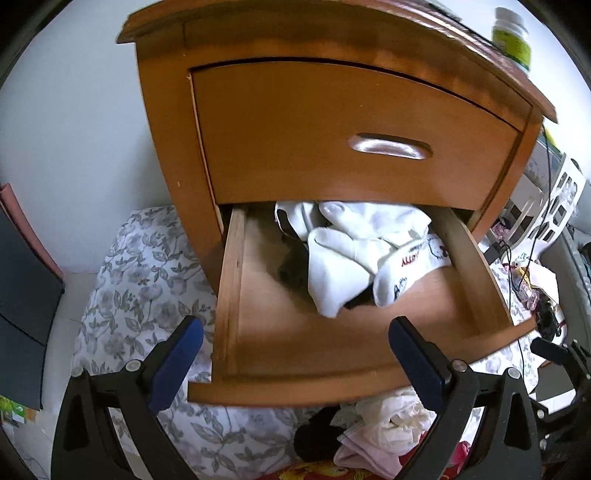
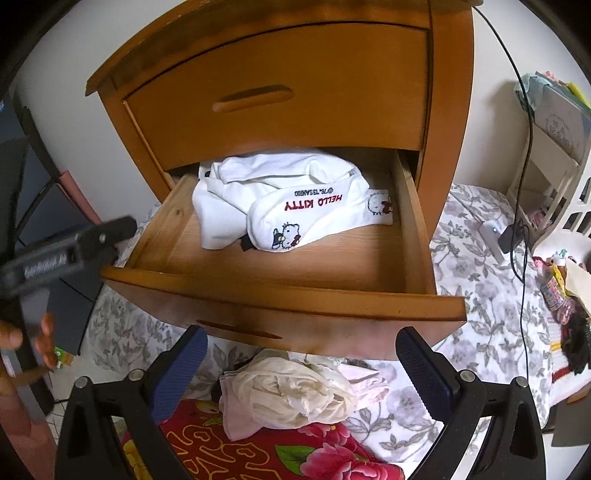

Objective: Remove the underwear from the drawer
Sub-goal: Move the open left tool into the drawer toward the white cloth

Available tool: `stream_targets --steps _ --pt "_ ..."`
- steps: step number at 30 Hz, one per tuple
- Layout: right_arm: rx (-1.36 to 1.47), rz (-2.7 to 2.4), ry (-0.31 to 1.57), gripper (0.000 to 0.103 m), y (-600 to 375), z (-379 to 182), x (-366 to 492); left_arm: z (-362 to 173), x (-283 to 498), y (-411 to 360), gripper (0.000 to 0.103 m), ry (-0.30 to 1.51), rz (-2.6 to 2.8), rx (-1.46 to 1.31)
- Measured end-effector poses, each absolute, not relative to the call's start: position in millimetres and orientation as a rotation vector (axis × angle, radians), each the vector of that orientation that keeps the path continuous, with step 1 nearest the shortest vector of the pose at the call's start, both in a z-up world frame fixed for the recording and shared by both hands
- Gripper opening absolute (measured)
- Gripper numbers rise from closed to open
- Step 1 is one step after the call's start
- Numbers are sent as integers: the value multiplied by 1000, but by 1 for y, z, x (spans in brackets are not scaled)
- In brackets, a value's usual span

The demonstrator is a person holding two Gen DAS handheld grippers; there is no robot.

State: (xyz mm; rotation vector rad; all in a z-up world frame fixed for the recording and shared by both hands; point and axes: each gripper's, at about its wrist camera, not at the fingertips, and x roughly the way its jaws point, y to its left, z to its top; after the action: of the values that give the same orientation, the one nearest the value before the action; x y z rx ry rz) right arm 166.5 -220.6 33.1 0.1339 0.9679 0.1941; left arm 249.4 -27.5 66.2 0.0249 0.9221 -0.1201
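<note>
Floral bedding (image 2: 476, 295) below open drawer (image 2: 280, 299), white underwear (image 2: 258, 195) half-hidden beneath upper drawer; both tongs (image 1: 295, 354) (image 2: 301, 360) spread, empty.

Green-labelled bottle (image 1: 511, 35) atop nightstand (image 1: 258, 122); floral bedsheet (image 1: 147, 266).

Smooth wooden drawer (image 2: 280, 295), cloth underwear (image 2: 280, 199)

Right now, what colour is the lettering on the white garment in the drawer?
Red lettering, clearest in the right wrist view.
</note>
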Motion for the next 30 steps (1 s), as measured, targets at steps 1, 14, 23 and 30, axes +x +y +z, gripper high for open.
stream_targets --steps 1,14,23,30 --pt "132 192 964 103 -222 34 167 66 256 -27 100 934 -123 24" --pt "120 204 974 103 -222 27 176 53 332 -20 100 1053 -168 -46" --pt "111 208 975 103 -220 26 178 11 362 -49 88 1193 -233 -30" --pt "111 202 972 103 -222 25 178 -7 378 -63 75 1237 -257 -36"
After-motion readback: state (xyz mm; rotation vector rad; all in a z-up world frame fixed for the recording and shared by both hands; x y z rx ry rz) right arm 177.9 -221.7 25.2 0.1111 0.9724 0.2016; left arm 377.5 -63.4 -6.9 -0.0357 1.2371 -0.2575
